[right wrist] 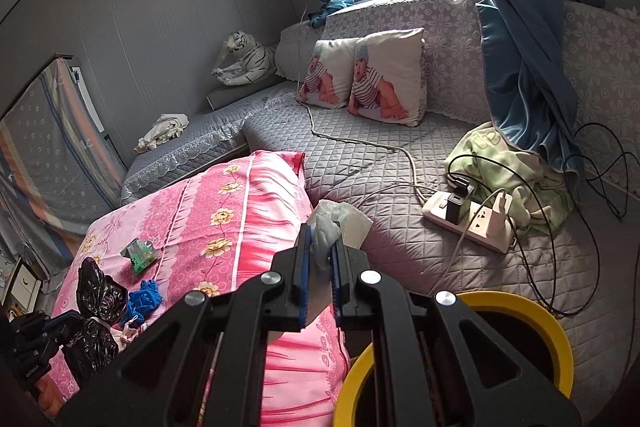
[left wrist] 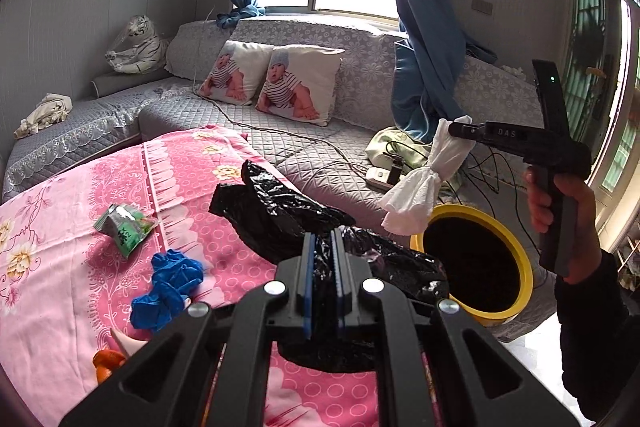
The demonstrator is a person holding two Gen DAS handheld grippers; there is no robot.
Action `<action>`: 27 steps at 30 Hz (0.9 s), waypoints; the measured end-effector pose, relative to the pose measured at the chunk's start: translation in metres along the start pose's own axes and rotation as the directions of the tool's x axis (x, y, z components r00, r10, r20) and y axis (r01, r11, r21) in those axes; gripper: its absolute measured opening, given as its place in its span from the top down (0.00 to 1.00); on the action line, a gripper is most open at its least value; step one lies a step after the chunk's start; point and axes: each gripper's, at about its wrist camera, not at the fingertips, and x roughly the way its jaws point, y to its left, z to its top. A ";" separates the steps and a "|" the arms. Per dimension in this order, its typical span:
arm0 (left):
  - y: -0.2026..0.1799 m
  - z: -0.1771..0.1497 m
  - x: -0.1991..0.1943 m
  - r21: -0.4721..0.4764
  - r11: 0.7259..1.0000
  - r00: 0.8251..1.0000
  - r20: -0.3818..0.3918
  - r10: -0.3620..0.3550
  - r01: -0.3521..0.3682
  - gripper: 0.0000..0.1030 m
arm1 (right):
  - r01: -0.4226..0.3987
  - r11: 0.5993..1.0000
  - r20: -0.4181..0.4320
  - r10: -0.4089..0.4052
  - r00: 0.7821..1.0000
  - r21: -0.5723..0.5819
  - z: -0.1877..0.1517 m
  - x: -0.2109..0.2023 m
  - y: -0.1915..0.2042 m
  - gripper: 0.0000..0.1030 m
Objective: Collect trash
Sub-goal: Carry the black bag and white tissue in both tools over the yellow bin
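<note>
— White tissue (left wrist: pixel 420 183) is pinched in my right gripper (right wrist: pixel 320 259), jaws closed on it, hanging just above the yellow bin (left wrist: pixel 520 267) off the pink blanket's (left wrist: pixel 60 267) right edge.

— And your left?

— My left gripper (left wrist: pixel 323 259) is clamped on the black plastic bag (left wrist: pixel 280 211), which lies at the blanket's right edge beside the bin.

— Which step is this?

— I'd say the drop. Next I should part the right jaws over the opening. A green packet (left wrist: pixel 124 227) and blue gloves (left wrist: pixel 168 287) wait mid-blanket.
</note>
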 end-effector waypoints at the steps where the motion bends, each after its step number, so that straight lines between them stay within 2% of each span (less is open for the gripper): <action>1: -0.005 0.001 0.005 0.005 1.000 1.000 -0.003 -0.023 0.023 0.93 | 0.013 1.000 0.003 -0.013 1.000 0.008 -0.001 -0.002 -0.006 0.92; 11: -0.058 0.009 0.055 0.065 0.986 0.987 -0.056 -0.150 0.154 0.93 | 0.131 0.989 0.028 -0.134 0.991 0.069 -0.003 -0.023 -0.065 0.92; 27: -0.133 0.007 0.119 0.146 0.951 0.954 -0.170 -0.248 0.274 0.93 | 0.308 0.942 0.034 -0.315 0.948 0.133 -0.018 -0.044 -0.132 0.92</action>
